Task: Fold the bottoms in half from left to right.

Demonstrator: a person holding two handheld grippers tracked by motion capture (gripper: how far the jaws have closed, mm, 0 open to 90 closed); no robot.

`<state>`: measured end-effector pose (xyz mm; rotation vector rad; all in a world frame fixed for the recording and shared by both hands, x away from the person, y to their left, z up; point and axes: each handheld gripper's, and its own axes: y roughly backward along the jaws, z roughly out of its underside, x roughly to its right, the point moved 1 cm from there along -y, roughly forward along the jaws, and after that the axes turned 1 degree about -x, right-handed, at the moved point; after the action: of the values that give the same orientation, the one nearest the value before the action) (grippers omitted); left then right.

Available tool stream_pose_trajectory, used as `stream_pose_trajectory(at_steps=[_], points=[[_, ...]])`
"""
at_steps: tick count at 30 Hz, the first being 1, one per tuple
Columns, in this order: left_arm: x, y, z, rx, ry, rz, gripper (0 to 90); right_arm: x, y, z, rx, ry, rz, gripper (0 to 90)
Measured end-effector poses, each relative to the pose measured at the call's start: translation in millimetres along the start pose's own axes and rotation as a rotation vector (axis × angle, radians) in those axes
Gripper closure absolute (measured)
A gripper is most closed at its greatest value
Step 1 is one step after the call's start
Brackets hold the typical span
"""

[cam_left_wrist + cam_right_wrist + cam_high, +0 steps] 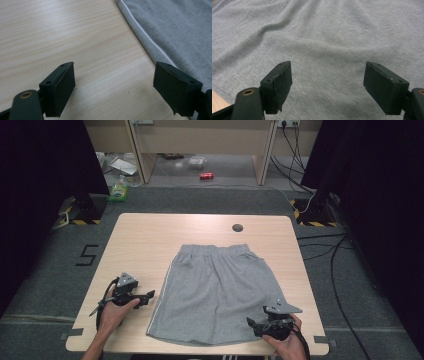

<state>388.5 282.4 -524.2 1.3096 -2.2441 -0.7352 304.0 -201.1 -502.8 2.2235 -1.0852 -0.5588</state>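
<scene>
Grey shorts (217, 292) lie spread flat on the wooden table (145, 240), right of its middle, with the gathered elastic waistband toward the far edge and the two leg hems reaching almost to the near edge. The cloth is a soft heathered jersey knit, matte, with shallow rolling wrinkles across it in the right gripper view (319, 37). A thin white piping stripe runs down the outer seam on the shorts' left side, seen as a crisp pale line in the left gripper view (147, 37). The outline widens from waistband to hems, like a trapezoid.

The left gripper (149, 296), held in the person's left hand (112, 312), sits over bare tabletop just beside the striped side seam, near the near-left corner. Its two blocky black rubber-faced jaws stand wide apart with nothing between them but pale, fine-grained wood (75, 50); one jaw overlaps the fabric's edge in its own view.

The right gripper (251, 322), in the person's right hand (287, 342), hovers over the right leg near the hem, close to the near-right corner. Its jaws also stand spread wide, grasping nothing, with grey knit beneath them and a sliver of wood at the lower left.

The table is a light, rounded-corner laminate with straight grain and a dark round cable grommet (237, 227) near its far edge.
</scene>
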Motion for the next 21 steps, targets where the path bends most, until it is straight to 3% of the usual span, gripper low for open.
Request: stream_pose_trajectory(at_steps=[9,15,21], points=[[-5.8,-6.7,-13.4,0.003,0.027,0.021,16.4,-0.2,-0.7,-0.2,0.001,-0.002,-0.008,23.9],[-6.0,-21.2,-45.0,0.010,0.021,0.028,16.7,0.6,-1.3,-0.5,0.004,-0.002,-0.007,24.0],[-4.3,-35.4,-66.4,-0.004,0.020,0.029,19.5,0.9,-1.9,0.1,0.000,-0.003,-0.011,24.1]])
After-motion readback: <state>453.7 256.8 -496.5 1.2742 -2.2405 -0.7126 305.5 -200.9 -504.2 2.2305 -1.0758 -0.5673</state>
